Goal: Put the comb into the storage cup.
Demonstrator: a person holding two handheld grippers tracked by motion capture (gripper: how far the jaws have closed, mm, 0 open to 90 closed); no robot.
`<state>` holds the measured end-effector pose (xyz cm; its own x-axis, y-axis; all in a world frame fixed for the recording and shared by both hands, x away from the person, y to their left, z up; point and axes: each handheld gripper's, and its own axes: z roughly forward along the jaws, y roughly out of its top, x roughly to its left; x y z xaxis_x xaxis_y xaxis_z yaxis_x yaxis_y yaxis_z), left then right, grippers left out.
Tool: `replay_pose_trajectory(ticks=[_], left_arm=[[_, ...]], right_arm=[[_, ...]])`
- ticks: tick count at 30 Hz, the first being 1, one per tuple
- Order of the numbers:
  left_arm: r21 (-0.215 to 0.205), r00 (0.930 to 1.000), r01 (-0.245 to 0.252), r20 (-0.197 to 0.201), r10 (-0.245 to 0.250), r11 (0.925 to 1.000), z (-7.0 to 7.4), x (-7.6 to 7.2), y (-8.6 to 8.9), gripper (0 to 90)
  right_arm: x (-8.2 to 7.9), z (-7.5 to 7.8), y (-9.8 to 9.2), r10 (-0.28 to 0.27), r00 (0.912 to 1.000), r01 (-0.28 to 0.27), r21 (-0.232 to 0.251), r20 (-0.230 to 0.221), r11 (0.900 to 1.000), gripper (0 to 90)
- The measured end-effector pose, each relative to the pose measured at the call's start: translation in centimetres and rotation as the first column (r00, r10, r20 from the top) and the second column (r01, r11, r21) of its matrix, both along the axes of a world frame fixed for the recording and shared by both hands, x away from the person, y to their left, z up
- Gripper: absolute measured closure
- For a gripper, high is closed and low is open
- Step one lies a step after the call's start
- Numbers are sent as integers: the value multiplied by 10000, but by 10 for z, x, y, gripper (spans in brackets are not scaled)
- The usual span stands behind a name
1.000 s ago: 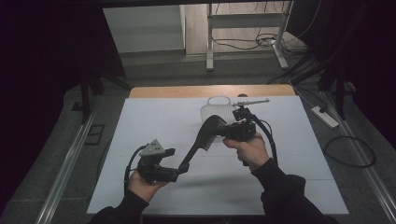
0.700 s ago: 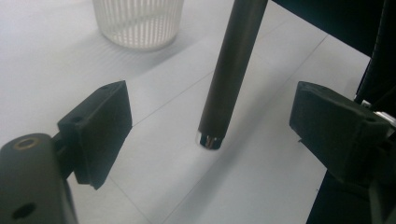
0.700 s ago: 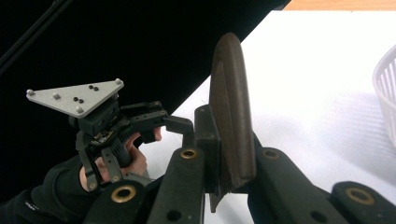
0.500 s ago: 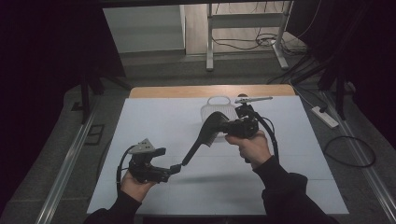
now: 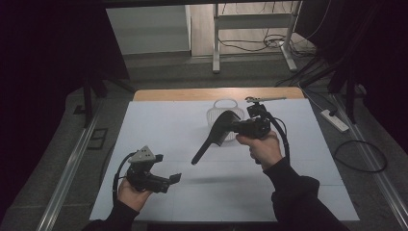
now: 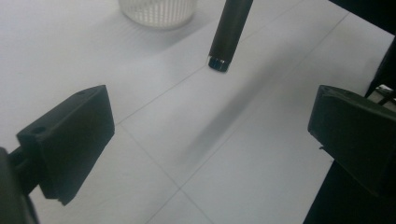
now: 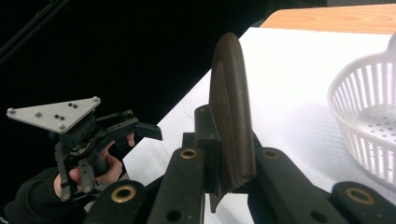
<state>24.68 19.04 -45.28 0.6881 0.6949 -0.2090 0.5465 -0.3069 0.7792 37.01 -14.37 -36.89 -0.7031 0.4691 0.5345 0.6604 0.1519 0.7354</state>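
Gripping a dark brush [image 5: 219,134] by its head, the right gripper [image 5: 239,126] holds it above the table [image 5: 159,130] beside the basket [image 5: 226,105]; left gripper [image 5: 174,178], jaws just spread, empty, well apart from its handle.

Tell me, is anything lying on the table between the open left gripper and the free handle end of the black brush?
Nothing visible does. In the left gripper view, bare white table lies between the open left gripper and the handle end of the black brush. The right gripper clamps the brush head; the white basket sits off to one side.
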Motion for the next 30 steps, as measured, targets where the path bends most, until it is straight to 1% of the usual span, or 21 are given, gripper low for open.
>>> replay_pose_trajectory(ticks=[1,3,4,8,9,13,15,20,30], left_arm=[[-11,10000,5,9,-5,10000,0,-1,2,0],[-163,10000,-8,-33,7,9999,-1,-2,4,0],[-272,9999,-10,-132,7,9996,-2,-3,8,0],[-442,9996,-58,-271,46,9990,-4,-5,13,0],[-425,9994,-77,-341,62,9991,-4,-6,13,0],[-313,9995,-145,-269,136,9994,-4,-8,16,0],[-244,9996,-217,-210,211,9995,-4,-12,19,0],[-169,9995,-230,-231,226,9996,-5,-16,23,0],[-343,9984,-411,-407,397,9986,-8,-24,35,0]], right_arm=[[1,0,-1,-44,10000,44,11,8,10000,860],[2,1,-2,-95,10000,95,5,23,10000,860],[3,1,-3,-115,9999,115,-6,23,9999,860],[5,2,-4,-196,9998,196,8,67,9998,860],[6,2,-4,-214,9997,214,1,64,9998,860],[8,2,-6,-320,9994,321,-28,97,9995,860],[9,3,-7,-381,9992,381,-34,143,9993,860],[11,4,-10,-498,9986,498,-25,163,9988,860],[15,8,-15,-739,9969,738,28,274,9973,860]])
